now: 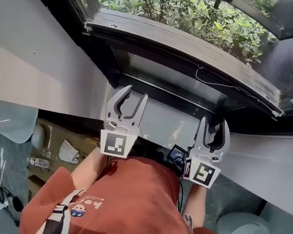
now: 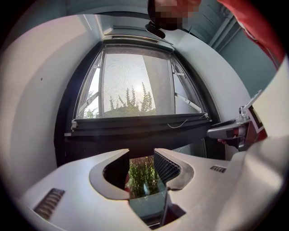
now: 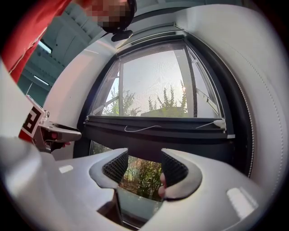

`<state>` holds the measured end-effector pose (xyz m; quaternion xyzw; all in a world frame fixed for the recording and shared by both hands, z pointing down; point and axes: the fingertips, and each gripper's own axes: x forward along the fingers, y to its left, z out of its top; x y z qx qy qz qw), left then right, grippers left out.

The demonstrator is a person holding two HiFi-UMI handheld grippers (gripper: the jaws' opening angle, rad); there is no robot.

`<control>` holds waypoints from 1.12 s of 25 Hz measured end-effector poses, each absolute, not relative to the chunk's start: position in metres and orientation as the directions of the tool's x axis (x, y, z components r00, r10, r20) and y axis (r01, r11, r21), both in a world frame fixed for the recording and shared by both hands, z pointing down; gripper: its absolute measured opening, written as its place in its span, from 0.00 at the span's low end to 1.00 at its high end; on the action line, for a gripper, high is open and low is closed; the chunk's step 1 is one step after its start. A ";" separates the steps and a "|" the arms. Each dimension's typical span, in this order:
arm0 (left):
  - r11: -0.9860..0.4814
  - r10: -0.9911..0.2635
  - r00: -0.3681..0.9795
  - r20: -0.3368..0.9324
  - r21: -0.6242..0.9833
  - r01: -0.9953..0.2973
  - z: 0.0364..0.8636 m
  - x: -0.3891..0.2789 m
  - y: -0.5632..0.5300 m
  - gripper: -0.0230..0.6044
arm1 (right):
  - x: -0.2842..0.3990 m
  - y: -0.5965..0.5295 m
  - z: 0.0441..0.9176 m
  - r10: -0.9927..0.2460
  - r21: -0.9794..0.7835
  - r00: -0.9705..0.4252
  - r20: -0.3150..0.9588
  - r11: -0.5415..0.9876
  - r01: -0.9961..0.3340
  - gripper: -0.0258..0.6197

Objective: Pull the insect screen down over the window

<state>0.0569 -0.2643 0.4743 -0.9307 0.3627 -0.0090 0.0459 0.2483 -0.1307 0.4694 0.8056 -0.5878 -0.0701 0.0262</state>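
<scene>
While the insect screen (image 2: 128, 81) hangs part-way down the window (image 3: 238, 113), both tools are released.
The left gripper (image 1: 130, 91) and right gripper (image 1: 216, 122) each hold 2 jaws apart with nothing between them, just below the screen's dark bottom bar (image 2: 140, 125); plants (image 3: 144, 173) show beneath it.

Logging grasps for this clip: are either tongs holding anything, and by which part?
Nothing is held. The left tongs and right tongs both stand open and empty; the insect screen's pull bar is untouched.
</scene>
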 end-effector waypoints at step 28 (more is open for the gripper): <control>-0.736 -0.669 0.743 -0.031 -0.111 -0.668 0.473 0.052 -0.256 0.04 | 0.253 -0.123 0.453 -0.931 0.169 0.348 -0.112 -0.363 -0.917 0.05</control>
